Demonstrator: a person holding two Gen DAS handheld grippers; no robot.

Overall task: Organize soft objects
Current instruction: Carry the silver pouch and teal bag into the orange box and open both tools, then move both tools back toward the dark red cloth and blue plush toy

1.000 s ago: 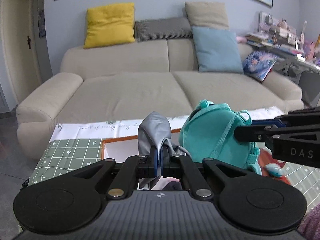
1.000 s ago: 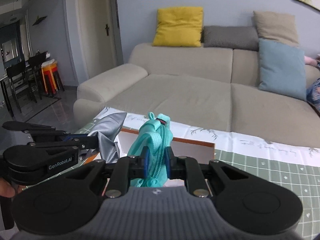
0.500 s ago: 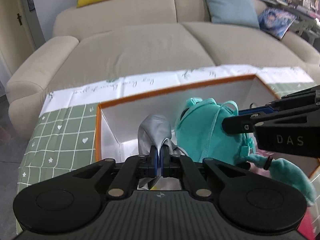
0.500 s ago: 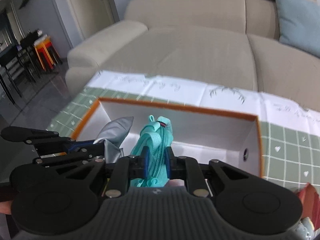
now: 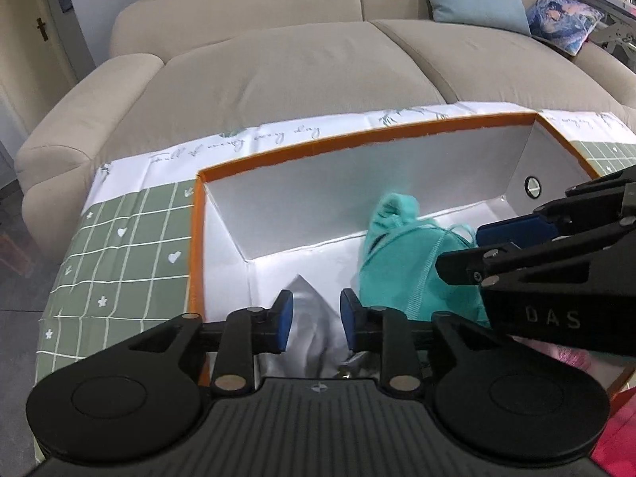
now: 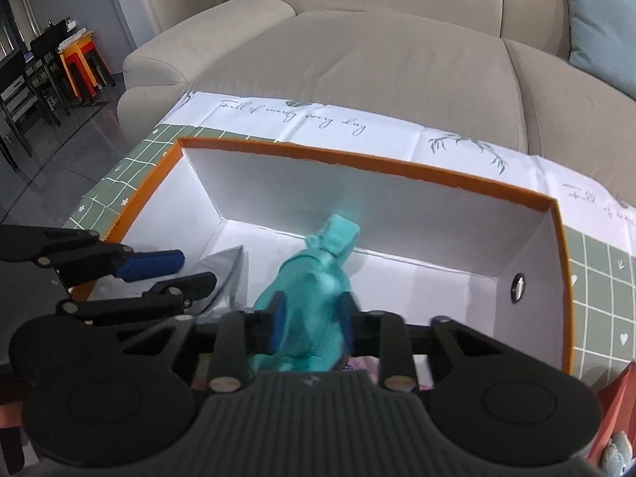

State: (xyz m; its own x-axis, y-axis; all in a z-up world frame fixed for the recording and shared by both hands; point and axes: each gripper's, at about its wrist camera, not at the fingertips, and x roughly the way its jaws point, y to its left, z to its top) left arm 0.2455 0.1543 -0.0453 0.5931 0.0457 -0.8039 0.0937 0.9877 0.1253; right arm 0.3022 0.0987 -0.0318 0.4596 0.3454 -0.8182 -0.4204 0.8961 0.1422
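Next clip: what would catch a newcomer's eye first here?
The orange-rimmed white box on the green checked cloth, in front of a beige sofa. Inside it, a teal backpack between the right gripper pads and a grey fabric item between the left gripper pads, both jaws just opening.

A surface [image 5: 119, 238] covered by a green checked cloth with a white border (handwriting printed along it) carries an open orange-rimmed box [image 6: 357, 159] with white inner walls.

box [image 6: 550, 214] right half open, backpack [image 6: 318, 278] left of centre
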